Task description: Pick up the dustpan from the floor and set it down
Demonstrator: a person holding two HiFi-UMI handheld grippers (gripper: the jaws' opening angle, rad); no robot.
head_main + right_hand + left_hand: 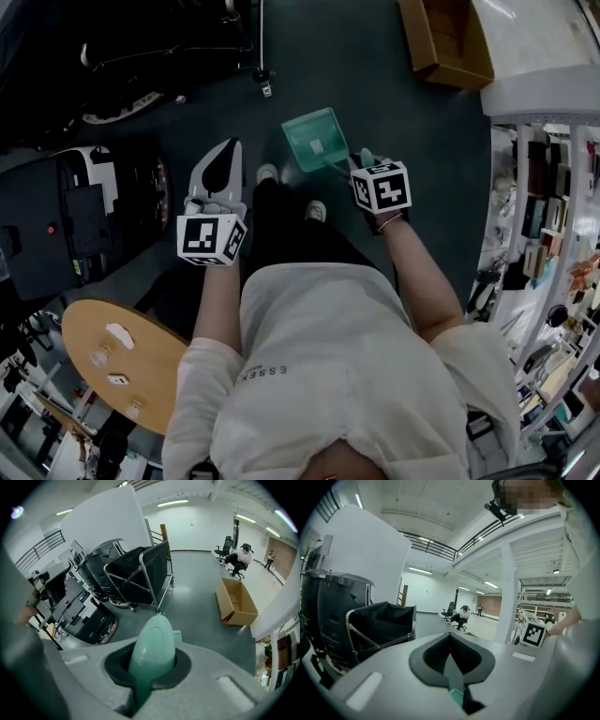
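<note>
Left gripper [223, 155] pinched closed, empty, beside right gripper [364, 167] clamped on the dustpan handle [152, 651]; green dustpan [314, 141] runs lengthwise ahead and leftward from those jaws, apparently clear of the dark floor [375, 84] beyond.

Partial print "ESSEN" on white shirt [323, 347]

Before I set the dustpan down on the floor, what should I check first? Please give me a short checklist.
1. Right gripper shut on the handle: ok.
2. Dustpan lifted off the floor: ok.
3. Floor ahead of the shoes bare: ok.
4. Left gripper shut, empty, apart from the dustpan: ok.
5. Pan held level: cannot tell.
</note>
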